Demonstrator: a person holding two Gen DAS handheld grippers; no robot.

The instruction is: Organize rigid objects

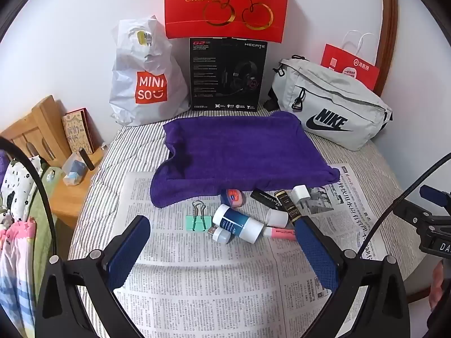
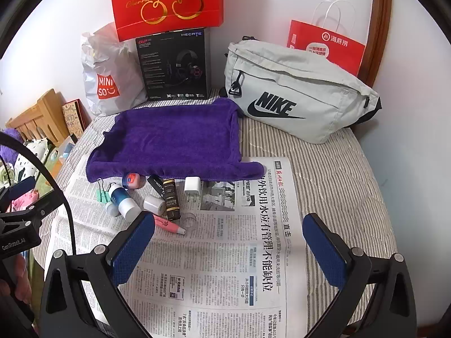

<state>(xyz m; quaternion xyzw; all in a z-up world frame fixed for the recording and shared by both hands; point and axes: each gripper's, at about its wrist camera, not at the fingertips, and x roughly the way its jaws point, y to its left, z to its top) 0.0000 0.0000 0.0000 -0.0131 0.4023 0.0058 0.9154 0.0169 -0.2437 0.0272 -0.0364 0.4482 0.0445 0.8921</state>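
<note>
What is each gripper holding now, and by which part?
Nothing. The left gripper and the right gripper both have open jaws above the newspaper.

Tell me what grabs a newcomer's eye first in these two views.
The purple towel spread mid-bed stands out first, with a cluster of small items on the newspaper along its near edge: a blue-and-white bottle, a green binder clip, a white charger plug. Behind, a red cherry gift bag sits above a black headset box.

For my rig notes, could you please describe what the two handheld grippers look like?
Both the left gripper and right gripper have black metal frames with silver bolts and jaws faced in blue textured pads. A black cable loops near each. One body reads "GenRobot.AI".
</note>
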